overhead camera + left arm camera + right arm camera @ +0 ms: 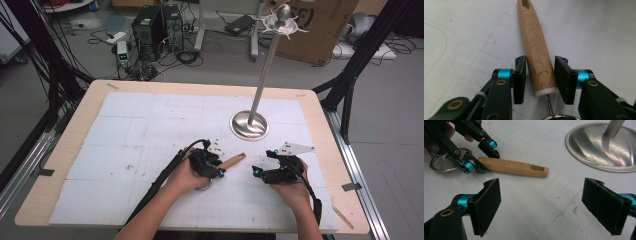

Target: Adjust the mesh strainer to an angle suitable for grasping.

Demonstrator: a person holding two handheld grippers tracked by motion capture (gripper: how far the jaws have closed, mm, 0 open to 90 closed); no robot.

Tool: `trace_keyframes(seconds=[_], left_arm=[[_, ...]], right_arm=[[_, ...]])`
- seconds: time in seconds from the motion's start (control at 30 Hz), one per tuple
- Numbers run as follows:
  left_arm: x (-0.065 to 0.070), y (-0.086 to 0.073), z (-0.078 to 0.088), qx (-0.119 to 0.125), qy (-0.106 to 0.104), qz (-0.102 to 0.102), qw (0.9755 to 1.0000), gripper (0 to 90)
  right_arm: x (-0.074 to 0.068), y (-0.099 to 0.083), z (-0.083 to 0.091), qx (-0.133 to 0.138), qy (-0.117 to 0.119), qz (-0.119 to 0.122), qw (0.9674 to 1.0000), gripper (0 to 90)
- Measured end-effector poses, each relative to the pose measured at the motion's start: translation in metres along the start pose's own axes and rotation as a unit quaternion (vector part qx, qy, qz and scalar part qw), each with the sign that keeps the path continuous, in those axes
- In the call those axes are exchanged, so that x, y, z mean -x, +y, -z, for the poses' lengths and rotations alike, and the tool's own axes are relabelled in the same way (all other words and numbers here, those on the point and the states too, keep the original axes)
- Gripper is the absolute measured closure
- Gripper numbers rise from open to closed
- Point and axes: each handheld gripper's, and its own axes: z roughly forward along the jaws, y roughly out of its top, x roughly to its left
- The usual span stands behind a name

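A utensil with a light wooden handle (232, 161) (534, 37) (514, 166) and a metal ring head (441, 168) lies on the white mat. My left gripper (219, 169) (540, 77) straddles the handle's ring end, one pad on each side. A thin gap shows at the left pad, so the pads are not pressing. A thin metal rod (549, 105) runs from the handle back under the gripper. My right gripper (257, 171) (541, 205) rests to the right of the handle, open wide, with bare mat between its pads.
A metal stand with a round base (249, 125) (604, 147) rises just beyond the grippers; its pole ends in a hooked top (280, 20). The white gridded mat (130, 125) covers most of the wooden table (80, 107).
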Motion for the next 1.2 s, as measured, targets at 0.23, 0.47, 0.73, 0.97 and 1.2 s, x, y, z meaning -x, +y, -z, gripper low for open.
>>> trace_keyframes(seconds=[0.23, 0.47, 0.73, 0.97, 1.2], left_arm=[[0.001, -0.003, 0.004, -0.007, -0.002, -0.009, 0.9999, 67.8], [-0.004, -0.016, 0.017, -0.006, -0.013, -0.004, 0.9999, 69.6], [-0.015, -0.039, 0.039, -0.008, -0.001, 0.012, 0.9999, 69.7], [-0.021, -0.058, 0.057, -0.011, 0.003, 0.025, 0.9996, 69.7], [-0.025, -0.073, 0.071, -0.008, 0.011, 0.040, 0.9991, 69.7]], right_arm=[[0.000, 0.000, 0.000, 0.001, -0.001, 0.001, 1.0000, 14.9], [0.000, 0.000, 0.000, 0.000, 0.000, 0.002, 1.0000, 14.9], [0.000, -0.001, -0.002, -0.007, 0.000, 0.002, 1.0000, 14.9], [-0.001, -0.001, -0.003, -0.009, -0.001, 0.003, 1.0000, 14.9], [-0.001, -0.001, -0.003, -0.008, 0.000, 0.002, 1.0000, 14.9]])
